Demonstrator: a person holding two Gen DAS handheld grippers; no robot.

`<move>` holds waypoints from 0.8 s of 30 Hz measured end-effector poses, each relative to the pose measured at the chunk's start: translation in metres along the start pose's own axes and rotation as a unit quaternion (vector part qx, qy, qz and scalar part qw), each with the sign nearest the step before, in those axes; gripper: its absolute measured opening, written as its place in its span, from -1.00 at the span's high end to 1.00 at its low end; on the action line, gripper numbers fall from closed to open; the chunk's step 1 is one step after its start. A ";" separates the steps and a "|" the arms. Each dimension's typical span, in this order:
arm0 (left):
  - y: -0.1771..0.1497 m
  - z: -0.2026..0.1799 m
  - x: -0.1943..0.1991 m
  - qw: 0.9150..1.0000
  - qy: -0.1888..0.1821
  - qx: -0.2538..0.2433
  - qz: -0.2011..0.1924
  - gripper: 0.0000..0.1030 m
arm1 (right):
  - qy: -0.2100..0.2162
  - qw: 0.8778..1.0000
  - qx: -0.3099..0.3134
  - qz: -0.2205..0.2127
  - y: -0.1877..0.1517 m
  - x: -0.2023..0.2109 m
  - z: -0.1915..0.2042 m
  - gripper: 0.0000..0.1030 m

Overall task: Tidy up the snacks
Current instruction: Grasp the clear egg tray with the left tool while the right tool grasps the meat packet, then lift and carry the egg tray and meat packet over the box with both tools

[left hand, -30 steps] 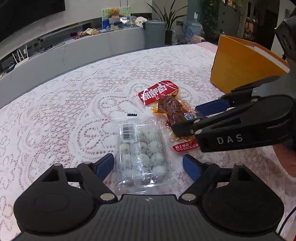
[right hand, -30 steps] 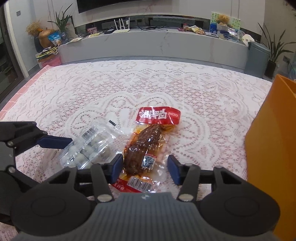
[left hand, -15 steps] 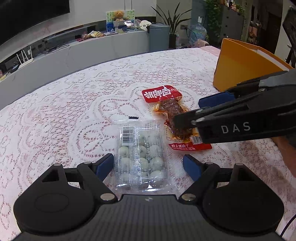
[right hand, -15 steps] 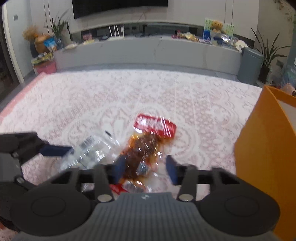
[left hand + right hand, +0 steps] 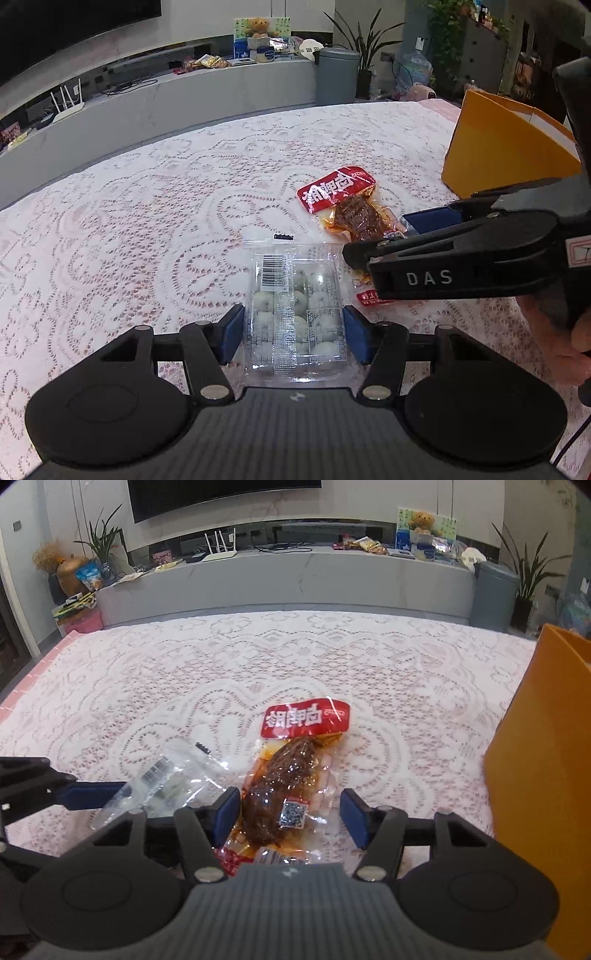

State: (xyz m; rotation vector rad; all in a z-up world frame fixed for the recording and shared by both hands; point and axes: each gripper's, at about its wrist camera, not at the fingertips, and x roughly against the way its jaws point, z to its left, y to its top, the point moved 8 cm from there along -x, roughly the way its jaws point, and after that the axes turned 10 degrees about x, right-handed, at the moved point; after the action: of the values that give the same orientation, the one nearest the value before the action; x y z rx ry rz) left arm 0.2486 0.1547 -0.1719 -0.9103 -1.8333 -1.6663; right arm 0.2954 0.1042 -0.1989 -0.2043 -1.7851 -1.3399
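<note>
Lying lengthwise between the pads of the left gripper (image 5: 293,334), whose jaws had just been closing, the clear egg pack (image 5: 295,314) was flanked, contact uncertain, while the meat pouch (image 5: 291,775) was straddled by the unclenched right gripper (image 5: 290,819).

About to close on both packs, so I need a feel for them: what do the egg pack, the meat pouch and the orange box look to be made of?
Egg pack: thin clear plastic film, glossy, crinkled; likely a formed tray under it, since the pale balls sit in rows. Meat pouch: shiny soft plastic, clear with a red printed header, probably vacuum-sealed. Orange box: looks like matte cardboard, with flat stiff walls and a pale inner face.
</note>
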 end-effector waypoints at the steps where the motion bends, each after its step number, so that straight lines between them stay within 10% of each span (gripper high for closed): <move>1: 0.000 0.000 -0.001 1.000 -0.001 0.001 0.001 -0.32 | -0.001 1.000 0.002 0.000 0.000 0.000 0.000 -0.19; 13: 0.003 -0.006 -0.008 0.999 0.022 0.004 -0.028 -0.64 | -0.004 1.000 0.010 -0.003 -0.001 0.003 0.000 0.11; 24: 0.006 -0.010 -0.005 0.999 0.026 0.008 -0.035 -0.12 | 0.003 1.000 -0.001 -0.020 0.006 0.021 -0.002 0.46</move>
State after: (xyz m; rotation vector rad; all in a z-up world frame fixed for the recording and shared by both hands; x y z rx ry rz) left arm 0.2559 0.1445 -0.1702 -0.7984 -1.8606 -1.6982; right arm 0.2869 0.0979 -0.1797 -0.1669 -1.7905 -1.3689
